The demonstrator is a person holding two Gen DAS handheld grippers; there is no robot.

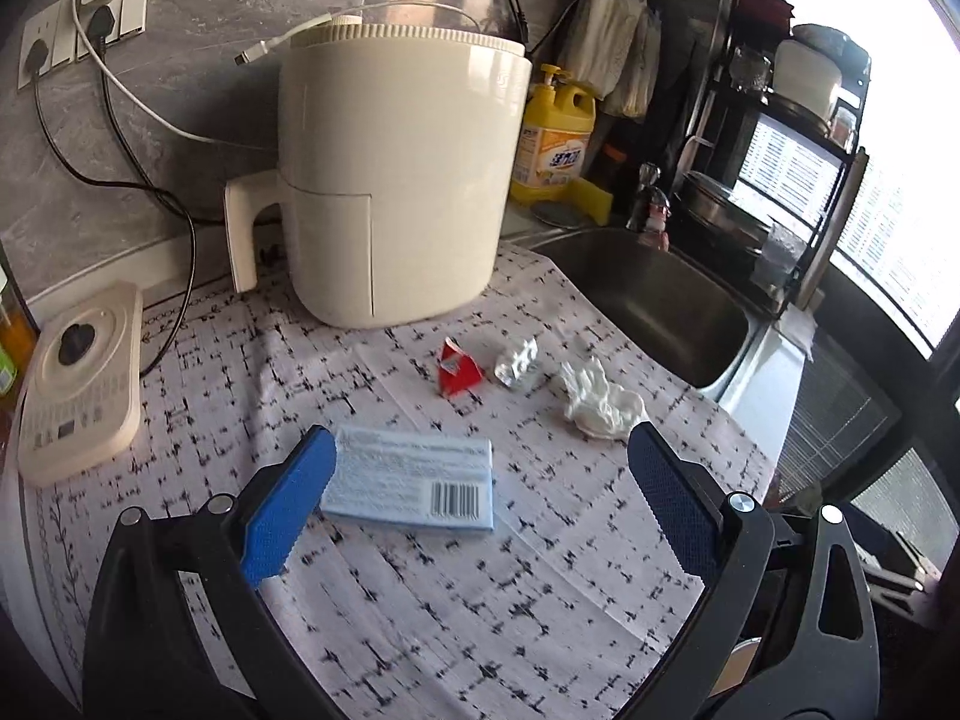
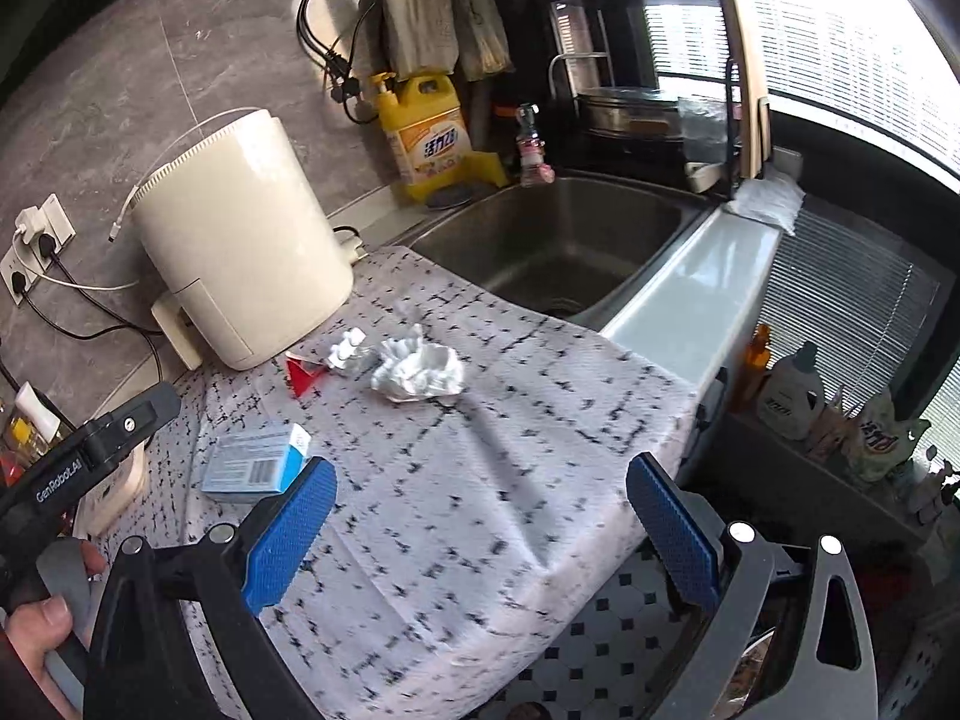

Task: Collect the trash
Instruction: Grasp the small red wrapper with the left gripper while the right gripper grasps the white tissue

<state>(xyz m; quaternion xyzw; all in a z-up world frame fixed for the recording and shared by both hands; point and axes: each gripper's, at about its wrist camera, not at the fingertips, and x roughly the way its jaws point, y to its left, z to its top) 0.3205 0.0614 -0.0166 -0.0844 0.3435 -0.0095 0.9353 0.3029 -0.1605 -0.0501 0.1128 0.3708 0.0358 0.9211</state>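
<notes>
Both spread wide and empty: left gripper [image 1: 480, 498] straddling flat pale-blue cardboard box [image 1: 411, 486] to pinch it, right gripper [image 2: 480, 516] hanging back from crumpled white tissue [image 2: 420, 372].

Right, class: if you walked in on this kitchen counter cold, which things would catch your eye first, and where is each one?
The big cream air fryer dominates, standing at the back of the patterned cloth against the grey wall. In front of it lies a row of litter: a red wrapper, crumpled foil and a white tissue wad, with a pale blue box nearer the open left gripper. The steel sink sits just beyond the cloth.
</notes>
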